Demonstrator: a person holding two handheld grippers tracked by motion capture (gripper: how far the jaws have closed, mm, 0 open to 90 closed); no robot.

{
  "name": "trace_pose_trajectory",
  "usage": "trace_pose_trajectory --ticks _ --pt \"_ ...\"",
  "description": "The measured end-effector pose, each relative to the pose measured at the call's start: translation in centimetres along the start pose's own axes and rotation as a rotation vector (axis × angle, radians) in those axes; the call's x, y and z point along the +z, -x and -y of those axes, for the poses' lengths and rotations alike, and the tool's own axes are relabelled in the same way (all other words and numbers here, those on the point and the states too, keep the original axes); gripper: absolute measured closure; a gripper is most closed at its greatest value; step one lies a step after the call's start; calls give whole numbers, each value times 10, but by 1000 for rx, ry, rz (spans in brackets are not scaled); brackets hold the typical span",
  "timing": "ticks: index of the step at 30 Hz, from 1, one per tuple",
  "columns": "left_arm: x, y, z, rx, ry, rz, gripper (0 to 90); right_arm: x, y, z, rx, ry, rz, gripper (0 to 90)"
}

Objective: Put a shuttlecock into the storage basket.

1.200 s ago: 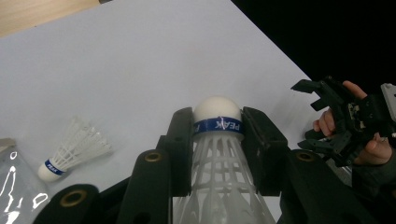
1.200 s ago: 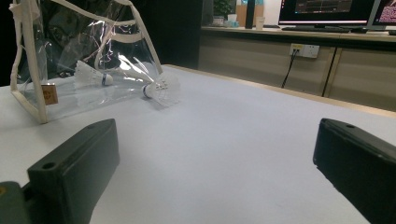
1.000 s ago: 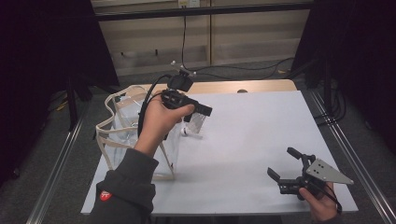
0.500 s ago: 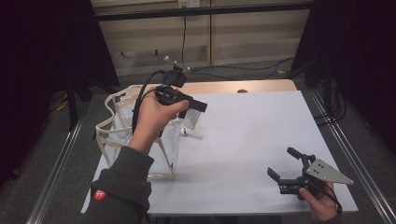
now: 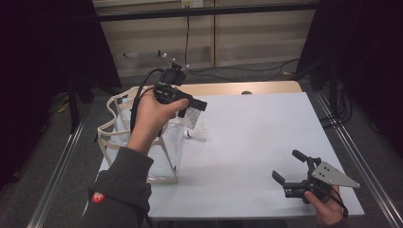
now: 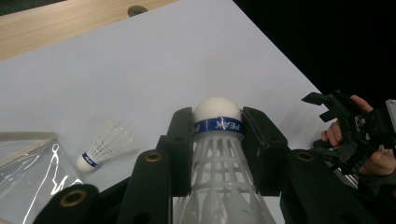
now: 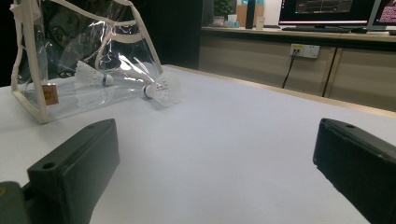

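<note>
The left gripper [image 6: 217,140] is raised above the table [image 5: 266,128], beside the clear bag [image 5: 124,137] at the left edge, and it pinches a shuttlecock [image 6: 218,154] between its two black jaws. The pads press on the blue band just under the white cork, so the feathers point back toward the hand and are not crushed; I think this grip is chosen for that reason. A second shuttlecock [image 6: 105,148] lies on its side on the table, just beside the bag, and through the clear wall one more [image 7: 93,74] can be seen inside. The bag stands with its mouth upward, so things can be dropped in from above. The right gripper [image 5: 295,172] waits at the near right corner, well apart, its jaws spread wide and holding nothing.
</note>
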State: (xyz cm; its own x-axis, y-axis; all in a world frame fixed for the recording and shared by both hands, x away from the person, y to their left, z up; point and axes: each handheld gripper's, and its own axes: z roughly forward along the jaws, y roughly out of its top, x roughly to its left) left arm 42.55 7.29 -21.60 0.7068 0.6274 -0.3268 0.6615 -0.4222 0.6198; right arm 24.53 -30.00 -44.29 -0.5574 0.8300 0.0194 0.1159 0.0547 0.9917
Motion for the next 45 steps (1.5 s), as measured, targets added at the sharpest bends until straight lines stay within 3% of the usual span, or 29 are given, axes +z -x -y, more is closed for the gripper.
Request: trace_pose_trajectory --ticks 45 --pt "-22 -14 -5 -39 21 -38 654 0 0 0 -4 -2 -4 3"
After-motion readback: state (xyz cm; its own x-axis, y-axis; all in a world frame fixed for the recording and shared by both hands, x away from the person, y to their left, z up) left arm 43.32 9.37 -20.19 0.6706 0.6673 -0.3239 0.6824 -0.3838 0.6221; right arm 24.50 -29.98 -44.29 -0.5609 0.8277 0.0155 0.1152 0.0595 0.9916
